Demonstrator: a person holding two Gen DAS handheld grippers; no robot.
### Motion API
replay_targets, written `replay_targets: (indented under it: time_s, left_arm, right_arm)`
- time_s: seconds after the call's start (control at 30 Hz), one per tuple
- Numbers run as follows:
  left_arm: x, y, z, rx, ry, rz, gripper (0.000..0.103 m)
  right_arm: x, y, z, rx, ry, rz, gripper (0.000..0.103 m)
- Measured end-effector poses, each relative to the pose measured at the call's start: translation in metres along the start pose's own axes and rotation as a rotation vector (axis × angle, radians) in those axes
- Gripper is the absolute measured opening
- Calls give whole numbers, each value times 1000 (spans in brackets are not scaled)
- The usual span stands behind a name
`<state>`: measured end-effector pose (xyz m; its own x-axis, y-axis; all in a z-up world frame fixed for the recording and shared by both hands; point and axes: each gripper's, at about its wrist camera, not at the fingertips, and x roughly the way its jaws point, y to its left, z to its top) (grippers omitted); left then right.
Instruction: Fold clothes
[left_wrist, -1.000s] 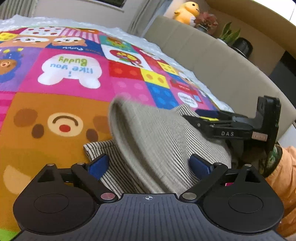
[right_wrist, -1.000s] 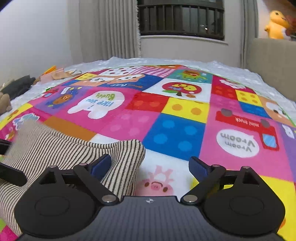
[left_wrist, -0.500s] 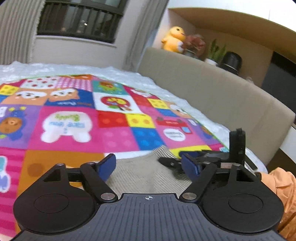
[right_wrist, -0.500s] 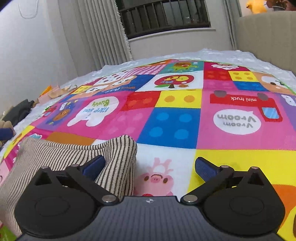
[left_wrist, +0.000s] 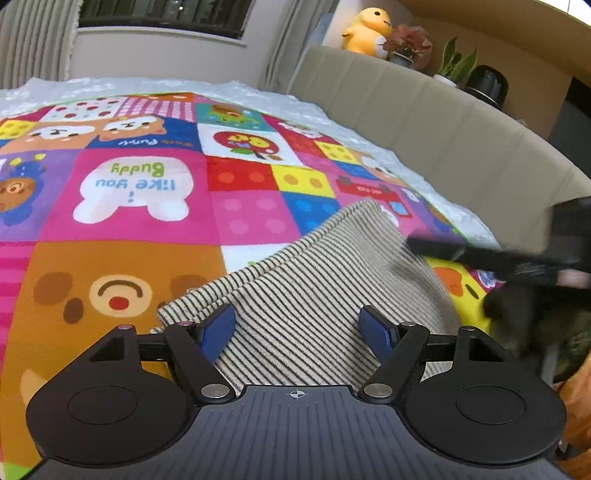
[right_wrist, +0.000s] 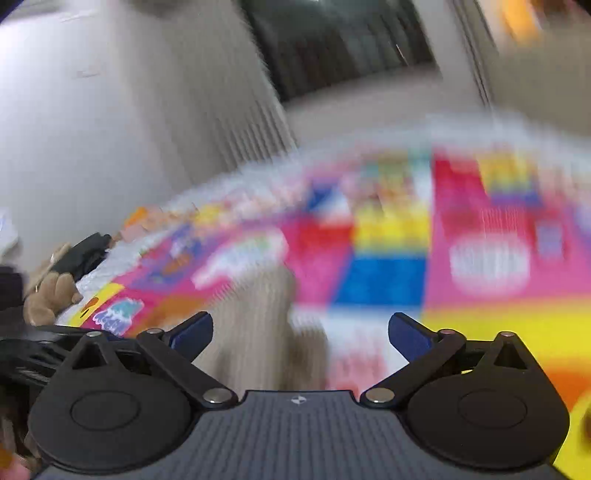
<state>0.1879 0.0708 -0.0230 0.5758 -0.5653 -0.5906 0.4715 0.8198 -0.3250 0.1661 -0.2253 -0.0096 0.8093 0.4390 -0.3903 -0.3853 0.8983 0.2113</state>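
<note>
**Both claws let go, fold laid down**

My left gripper (left_wrist: 297, 326) and right gripper (right_wrist: 300, 330) are both spread, empty. The striped garment (left_wrist: 317, 295), bunched up a second ago, now lies folded on the patchwork mat (left_wrist: 110, 206); my right view blurs, pulling away.

Garment (left_wrist: 314, 295) lies on blanket (left_wrist: 147, 221) between left gripper (left_wrist: 297, 328) fingers; headboard (left_wrist: 443, 122) beyond, to the right.

Both wrist views look low and forward across the patchwork blanket (left_wrist: 110, 236) (right view probably tilted, heavily blurred), sharing the near striped garment (left_wrist: 314, 295).
</note>
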Motion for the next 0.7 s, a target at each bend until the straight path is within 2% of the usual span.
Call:
replay_targets:
  time_s: [0.03, 0.1, 0.13, 0.2, 0.27, 0.37, 0.5, 0.57, 0.63, 0.7]
  left_arm:
    - [1, 2, 0, -9, -2, -6, 79]
    - [1, 5, 0, -16, -5, -12, 79]
    - [1, 5, -1, -16, -7, -14, 80]
    - [1, 6, -2, -13, -8, -19, 80]
    - [2, 8, -3, -12, -6, -19, 80]
    - [1, 9, -4, -13, -8, -26, 80]
    - [1, 8, -6, -6, -12, -32, 82]
    - [0, 9, -7, -10, -19, -37, 83]
    - [1, 11, -8, -13, -22, -45, 84]
    - [2, 12, -7, -16, -23, -55, 86]
  right_arm:
    - [-4, 13, 5, -60, -27, -9, 56]
    - [1, 26, 10, -71, 3, 41, 38]
    - [9, 30, 9, -71, 42, 67, 37]
    - [36, 34, -2, -90, 144, 26, 37]
    - [59, 25, -18, -44, 189, 3, 38]
    - [56, 23, -14, -6, 179, 9, 38]
    - [26, 38, -13, -134, 130, 1, 42]
    - [7, 42, -16, -164, 107, 17, 52]
    - [-13, 41, -23, -162, 91, 38, 78]
    - [-18, 37, -38, -138, 135, 36, 79]
